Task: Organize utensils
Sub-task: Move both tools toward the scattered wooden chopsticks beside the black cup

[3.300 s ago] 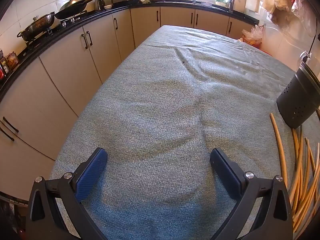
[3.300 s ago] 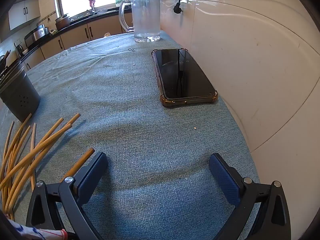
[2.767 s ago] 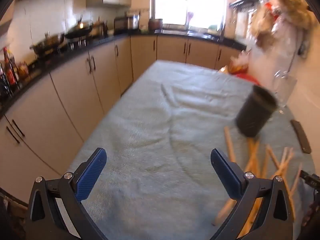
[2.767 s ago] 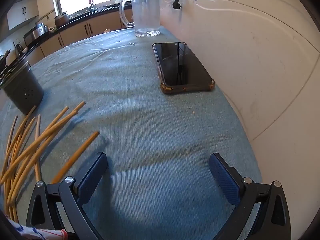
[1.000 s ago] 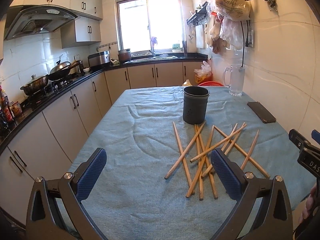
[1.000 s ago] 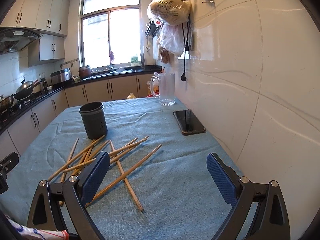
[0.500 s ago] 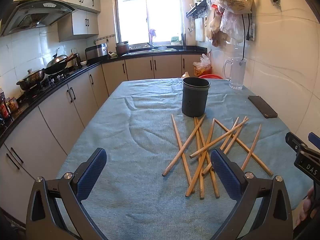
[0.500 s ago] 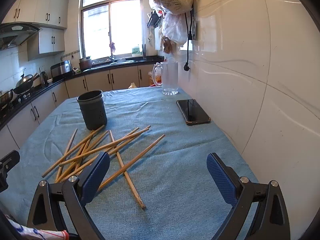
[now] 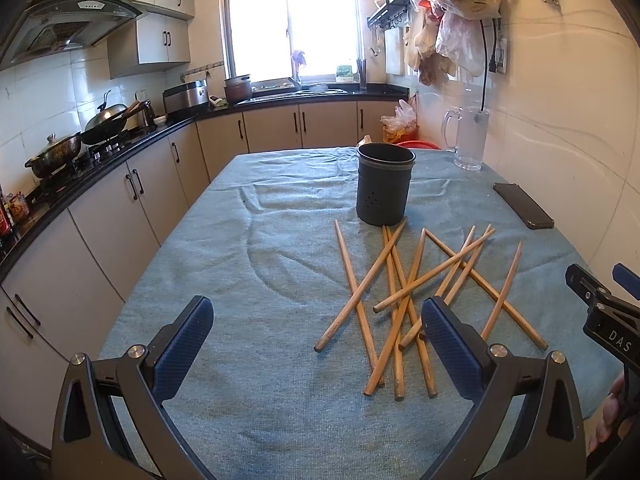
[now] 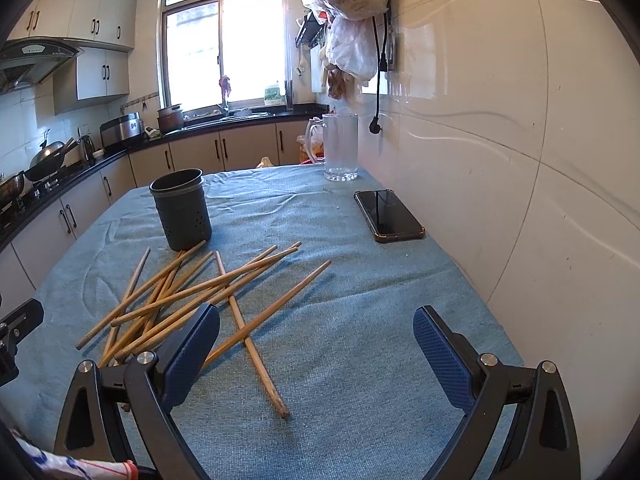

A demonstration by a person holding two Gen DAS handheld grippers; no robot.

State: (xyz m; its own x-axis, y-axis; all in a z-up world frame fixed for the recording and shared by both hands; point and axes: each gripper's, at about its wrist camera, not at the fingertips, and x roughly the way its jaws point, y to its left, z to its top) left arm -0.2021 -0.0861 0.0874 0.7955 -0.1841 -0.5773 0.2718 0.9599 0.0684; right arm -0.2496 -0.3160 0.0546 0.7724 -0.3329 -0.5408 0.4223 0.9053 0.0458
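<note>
Right at the near edge, my left claw (image 9: 316,336) hangs spread wide and empty above the blue cloth-covered surface (image 9: 260,264), and my right claw (image 10: 316,344) is the same, pads wide apart with nothing between them; I'd say I'm holding both back and high to take in the whole mess before choosing a first pick. Just beyond the tips lies the job itself: the chopsticks (image 9: 396,292), a loose heap of plain tan wooden sticks, long, thin and round, crossed over one another like spilled kindling, with a few fanned out to the right. From the right wrist view the same chopsticks (image 10: 188,296) sprawl to the near left, one stick (image 10: 248,336) angling across the others with its blunt end pointing back at me, and another lying apart on the right of the pile. That stray looks like the easiest start, since the stacked ones could roll if I nudge them. Farther on, touching the far tips of a couple of sticks, stands the dark holder (image 9: 384,188), upright, round, open at the top, with small holes in its side; that is surely where they belong. To the far right a black phone (image 10: 388,216) lies flat near the wall, well clear of the pile, and beyond it a clear glass mug (image 10: 338,148) stands at the far end.
</note>
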